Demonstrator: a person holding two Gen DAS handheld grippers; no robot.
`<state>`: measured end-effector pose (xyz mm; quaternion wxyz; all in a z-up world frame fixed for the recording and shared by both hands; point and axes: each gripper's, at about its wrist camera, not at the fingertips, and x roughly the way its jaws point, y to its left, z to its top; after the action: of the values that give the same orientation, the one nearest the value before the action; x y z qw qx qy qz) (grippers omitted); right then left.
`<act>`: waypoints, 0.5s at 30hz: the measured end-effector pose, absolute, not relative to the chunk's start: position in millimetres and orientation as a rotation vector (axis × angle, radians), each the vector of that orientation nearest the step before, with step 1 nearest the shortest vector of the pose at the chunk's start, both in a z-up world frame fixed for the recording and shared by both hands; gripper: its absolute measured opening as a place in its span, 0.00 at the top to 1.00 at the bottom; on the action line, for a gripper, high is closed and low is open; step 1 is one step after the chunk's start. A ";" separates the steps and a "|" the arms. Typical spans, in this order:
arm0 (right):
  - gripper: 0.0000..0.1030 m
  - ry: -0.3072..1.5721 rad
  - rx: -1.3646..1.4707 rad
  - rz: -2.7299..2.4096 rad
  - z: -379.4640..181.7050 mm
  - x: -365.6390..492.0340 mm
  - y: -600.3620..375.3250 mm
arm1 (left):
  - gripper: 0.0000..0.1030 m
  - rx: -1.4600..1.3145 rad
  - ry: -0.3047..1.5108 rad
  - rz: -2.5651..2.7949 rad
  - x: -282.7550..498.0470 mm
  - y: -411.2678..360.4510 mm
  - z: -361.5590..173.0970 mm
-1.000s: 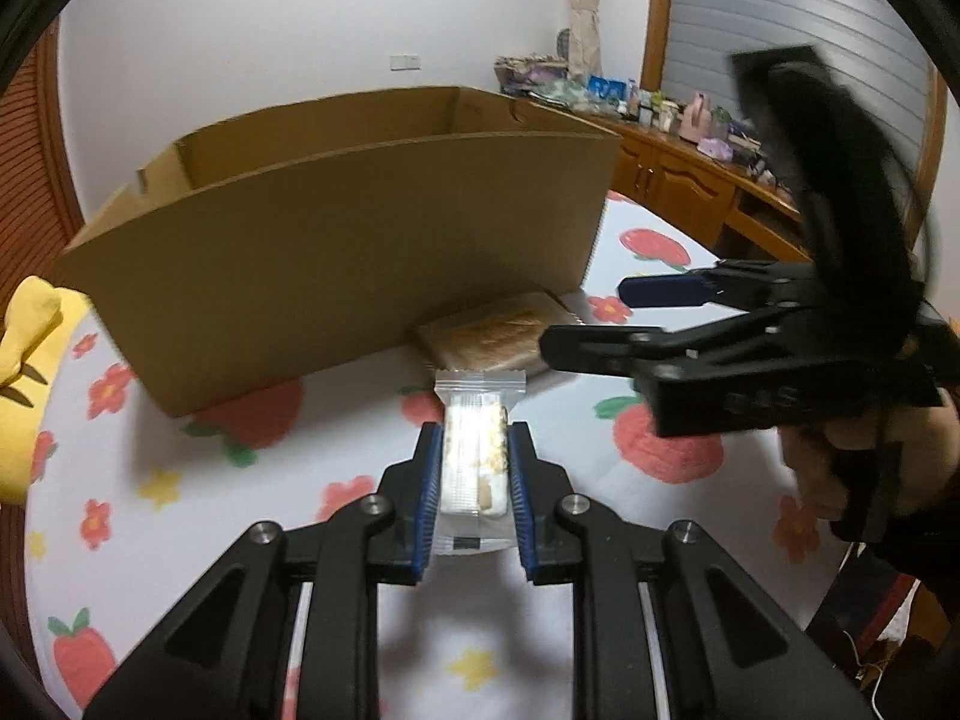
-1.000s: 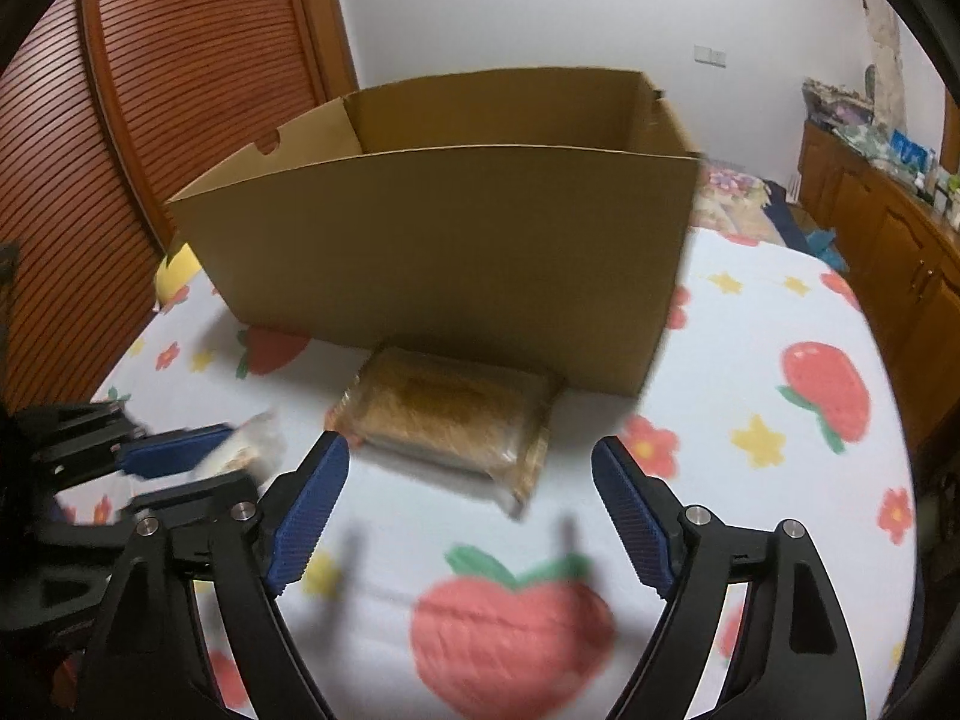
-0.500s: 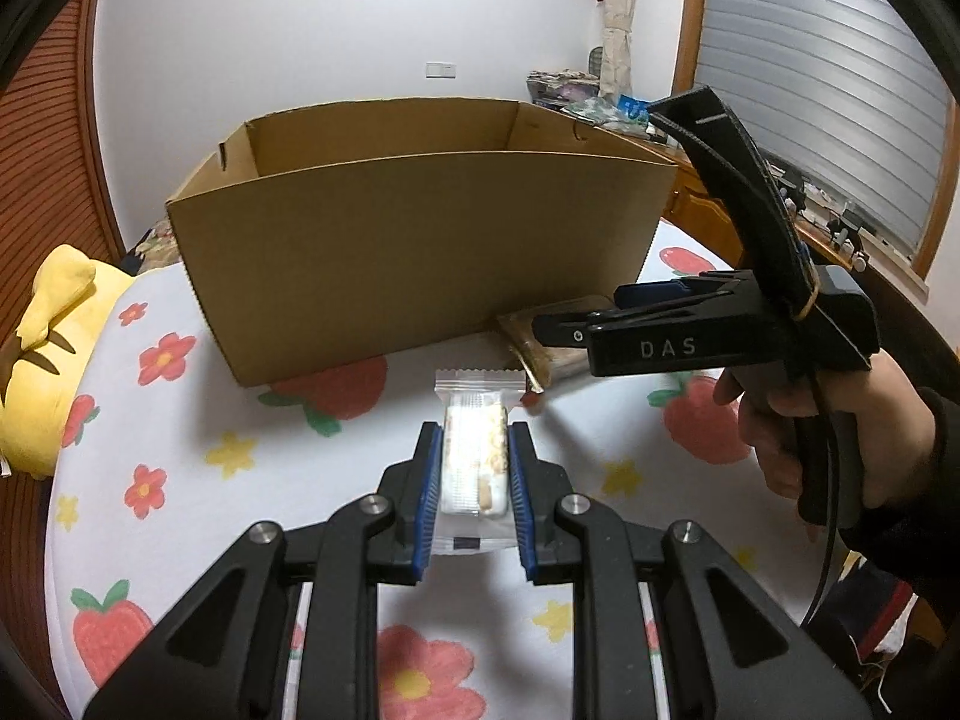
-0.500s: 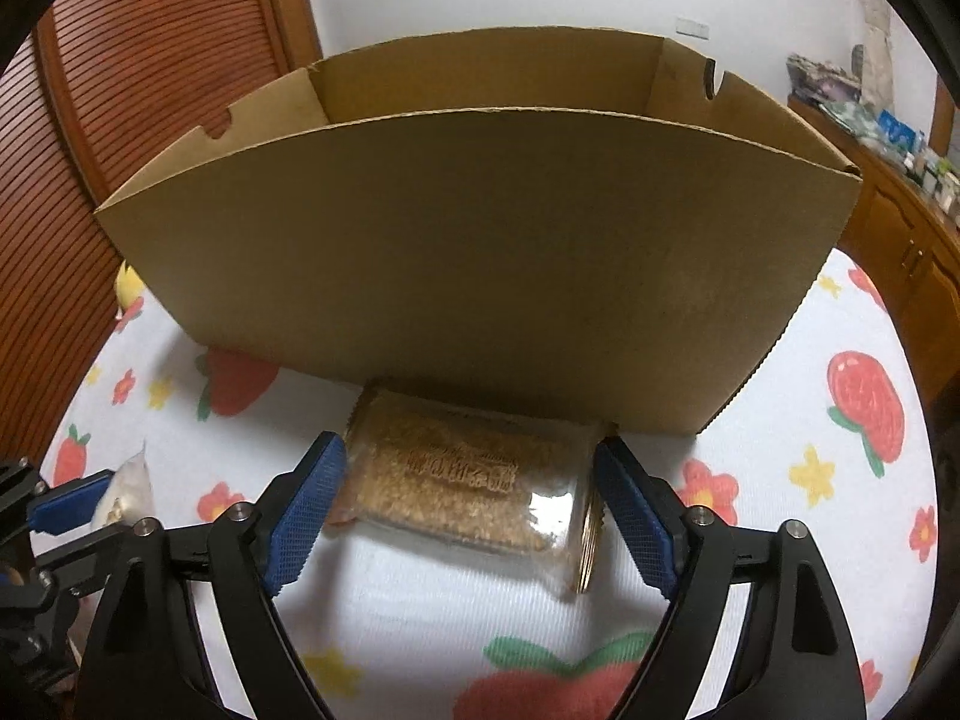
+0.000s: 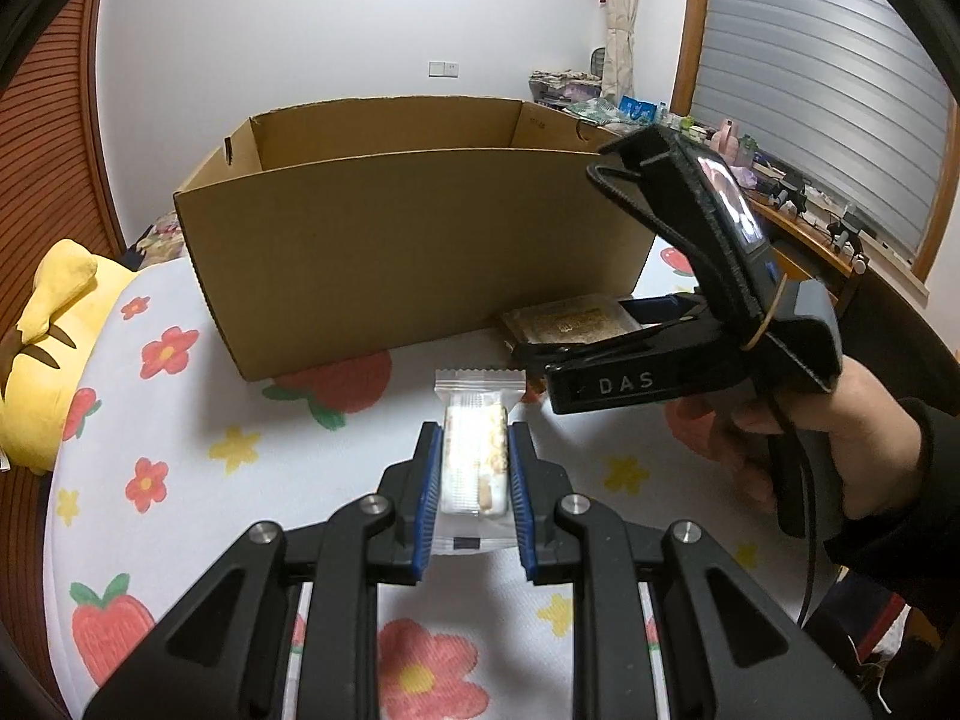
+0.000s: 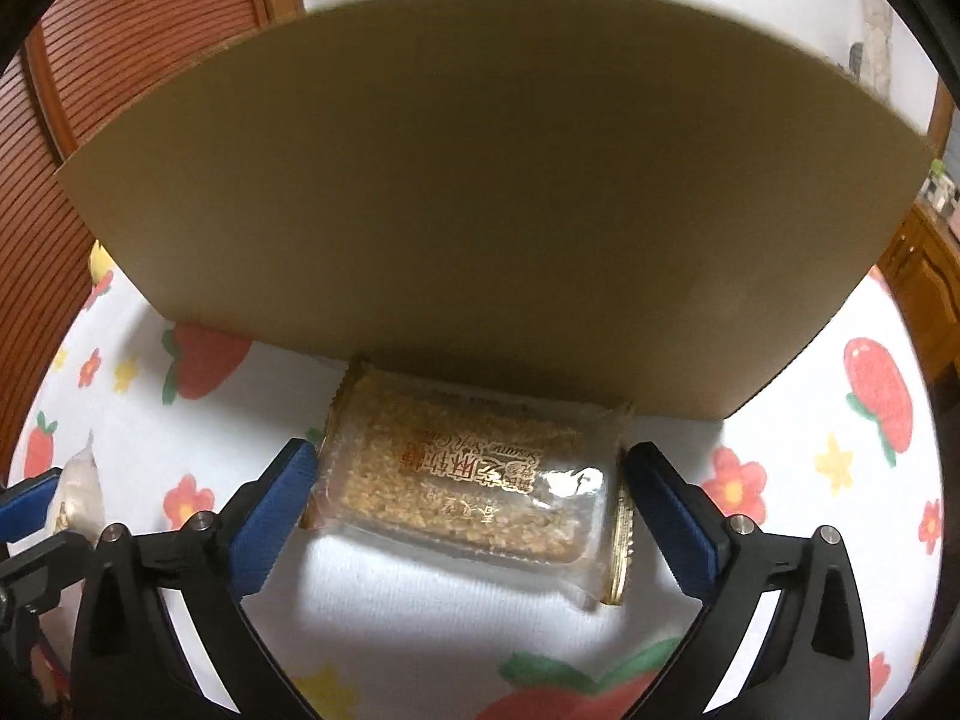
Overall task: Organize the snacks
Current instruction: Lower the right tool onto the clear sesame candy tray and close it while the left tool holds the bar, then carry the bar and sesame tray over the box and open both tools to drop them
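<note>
- Left gripper (image 5: 474, 483): blue pads clamped tight on a small clear-wrapped white snack bar (image 5: 474, 462), held lengthwise between them. The bar's crimped front end sticks out past the fingertips, above the tablecloth (image 5: 180, 480).
- Right gripper (image 6: 468, 480): jaws opening and already very wide, straddling a larger sesame cake packet (image 6: 474, 474) that lies flat on the cloth.
- The right gripper's left pad looks to be at the wrapper's edge, perhaps brushing it; the lens bends things too much here to be sure. Its right pad stands just clear of the packet's other end. No grip on it.
- The sesame cake packet sits just in front of the cardboard box (image 6: 480, 210), close to the box's near wall, its long side roughly along that wall. Clear wrapper, gold crimped ends, golden-brown crumbly contents, gold lettering on top.
- From the left wrist view the cardboard box is open-topped and stands upright on the cloth; no contents can be seen from this angle.
- A person's hand (image 5: 840, 432), dark sleeve at the wrist, grips the right gripper's handle at the right of the left wrist view.
- White cloth printed with strawberries and flowers.
- A yellow plush toy (image 5: 48, 348) lies at the table's left edge, well apart from both snacks.
</note>
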<state>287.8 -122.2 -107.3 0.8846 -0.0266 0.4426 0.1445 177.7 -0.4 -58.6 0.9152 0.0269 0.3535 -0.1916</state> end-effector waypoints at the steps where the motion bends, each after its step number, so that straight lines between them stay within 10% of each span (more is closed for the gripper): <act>1: 0.00 0.912 -0.055 0.300 -107.0 286.9 -122.1 | 0.81 0.055 0.729 -0.394 177.5 -0.6 -58.7; 15: 0.18 0.875 -0.083 0.344 -104.6 266.8 -128.6 | 0.81 0.039 0.715 -0.381 174.6 3.1 -56.8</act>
<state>266.8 -128.6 -104.6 0.8908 -0.0402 0.4212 0.1658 174.6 3.1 -56.8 0.9189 0.0192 0.3477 -0.1855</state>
